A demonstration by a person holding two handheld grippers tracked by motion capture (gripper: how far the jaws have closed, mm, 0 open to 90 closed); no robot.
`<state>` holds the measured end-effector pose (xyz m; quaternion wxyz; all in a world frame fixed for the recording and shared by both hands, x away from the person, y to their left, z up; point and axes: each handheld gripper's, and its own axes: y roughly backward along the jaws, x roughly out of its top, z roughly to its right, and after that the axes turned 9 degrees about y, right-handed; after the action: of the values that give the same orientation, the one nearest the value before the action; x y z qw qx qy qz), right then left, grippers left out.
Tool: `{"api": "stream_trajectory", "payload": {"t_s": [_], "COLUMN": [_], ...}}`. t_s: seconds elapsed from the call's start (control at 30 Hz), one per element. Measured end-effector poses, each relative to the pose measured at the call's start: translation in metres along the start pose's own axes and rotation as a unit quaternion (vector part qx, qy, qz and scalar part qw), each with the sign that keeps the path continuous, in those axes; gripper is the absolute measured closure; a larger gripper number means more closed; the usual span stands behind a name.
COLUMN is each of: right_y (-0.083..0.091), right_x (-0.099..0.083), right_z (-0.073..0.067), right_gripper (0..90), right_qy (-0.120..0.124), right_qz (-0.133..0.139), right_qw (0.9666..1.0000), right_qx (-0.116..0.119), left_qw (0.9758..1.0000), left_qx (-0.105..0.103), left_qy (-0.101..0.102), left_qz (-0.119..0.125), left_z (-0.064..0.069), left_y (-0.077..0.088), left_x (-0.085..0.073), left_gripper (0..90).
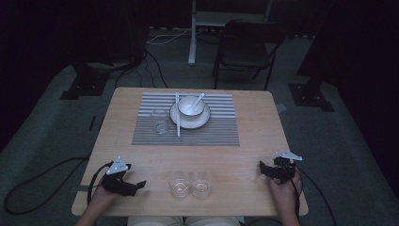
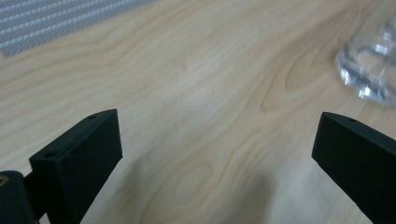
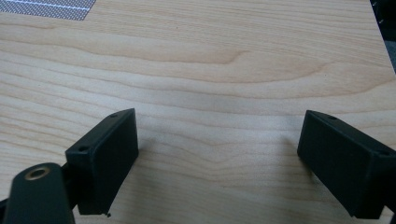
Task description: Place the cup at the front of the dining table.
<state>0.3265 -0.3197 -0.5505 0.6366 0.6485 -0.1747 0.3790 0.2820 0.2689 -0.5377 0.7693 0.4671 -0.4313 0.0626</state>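
Three clear drinking glasses stood on the wooden table [image 1: 244, 141]: one tumbler [image 1: 160, 121] on the striped placemat [image 1: 221, 127], at its left part, and two short glasses, the left one [image 1: 179, 183] and the right one [image 1: 201, 183], side by side well short of the placemat, near the table's front edge. Also on the placemat were one white plate [image 1: 203, 120], one bowl [image 1: 190, 106] on it, one spoon [image 1: 199, 98] in the bowl and a white pair of chopsticks [image 1: 177, 117]; how many sticks was unclear. The glasses looked stiff, smooth, likely slippery and breakable, so a gentle hold across the wall below the rim seemed wisest. The left gripper [image 1: 133, 185] and the right gripper [image 1: 264, 168] flanked the short pair, each with jaws spread wide and empty.
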Motion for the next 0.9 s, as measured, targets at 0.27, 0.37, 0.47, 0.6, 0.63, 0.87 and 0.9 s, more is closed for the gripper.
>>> {"api": "stream_trajectory", "payload": {"t_s": [0.27,0.37,0.47,0.6,0.63,0.87,0.9], "right_y": [0.000,0.000,0.000,0.000,0.000,0.000,0.000], "right_x": [0.000,0.000,0.000,0.000,0.000,0.000,0.000], "right_z": [0.000,0.000,0.000,0.000,0.000,0.000,0.000], "right_gripper": [11.7,11.7,11.7,11.7,11.7,11.8,11.7], "right_qy": [0.000,0.000,0.000,0.000,0.000,0.000,0.000], "right_qz": [0.000,0.000,0.000,0.000,0.000,0.000,0.000], "right_qw": [1.0000,1.0000,1.0000,1.0000,1.0000,1.0000,1.0000], "right_qx": [0.000,0.000,0.000,0.000,0.000,0.000,0.000], "left_qw": [0.9998,0.9997,0.9996,0.9986,0.9983,0.9969,0.9967], "left_qx": [0.001,0.006,0.012,0.023,0.027,0.048,0.048], "left_qy": [0.017,0.022,0.027,0.046,0.051,0.060,0.063], "left_qz": [-0.005,-0.002,0.003,0.010,0.011,0.015,0.017], "left_z": [-0.003,-0.005,-0.006,-0.008,-0.009,-0.012,-0.012], "left_y": [0.013,0.018,0.025,0.034,0.036,0.049,0.050], "left_x": [-0.018,-0.024,-0.029,-0.037,-0.040,-0.050,-0.052], "left_gripper": [1.8,1.8,1.8,1.8,1.8,1.8,1.8]}}
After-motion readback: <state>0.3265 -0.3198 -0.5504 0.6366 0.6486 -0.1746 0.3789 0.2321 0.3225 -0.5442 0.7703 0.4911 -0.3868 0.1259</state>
